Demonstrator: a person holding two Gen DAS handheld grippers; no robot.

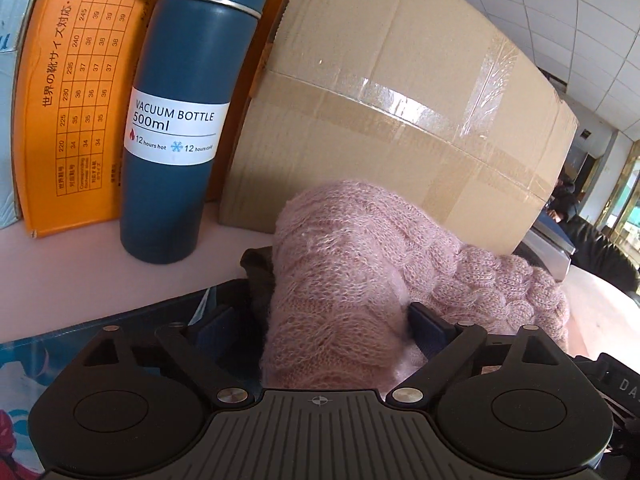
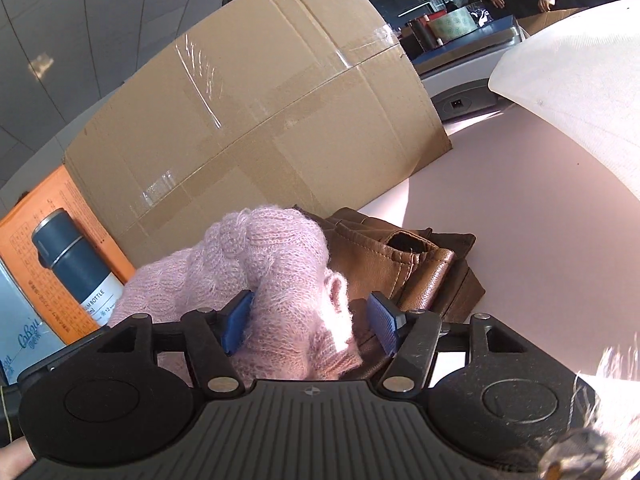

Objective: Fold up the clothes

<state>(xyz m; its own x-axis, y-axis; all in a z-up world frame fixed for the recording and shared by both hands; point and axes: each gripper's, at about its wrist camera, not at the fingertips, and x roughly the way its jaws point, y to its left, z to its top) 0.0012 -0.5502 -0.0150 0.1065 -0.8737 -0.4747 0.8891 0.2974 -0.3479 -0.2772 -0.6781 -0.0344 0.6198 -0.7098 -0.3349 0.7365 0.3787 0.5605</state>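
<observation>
A pink cable-knit sweater (image 1: 360, 264) lies bunched on the pale pink table (image 1: 100, 272). It also shows in the right wrist view (image 2: 272, 264). My left gripper (image 1: 324, 332) has its blue pads wide apart with a thick roll of the sweater between them. My right gripper (image 2: 312, 320) is also open, its blue pads (image 2: 236, 320) on either side of a fold of the sweater, the right pad apart from the knit. A brown leather garment (image 2: 408, 264) lies under and beside the sweater.
A large taped cardboard box (image 1: 400, 100) stands right behind the clothes. A blue vacuum bottle (image 1: 180, 120) and an orange box (image 1: 72, 100) stand at the left. A white rounded object (image 2: 580, 80) is at the right. Patterned blue fabric (image 1: 24, 360) lies at the lower left.
</observation>
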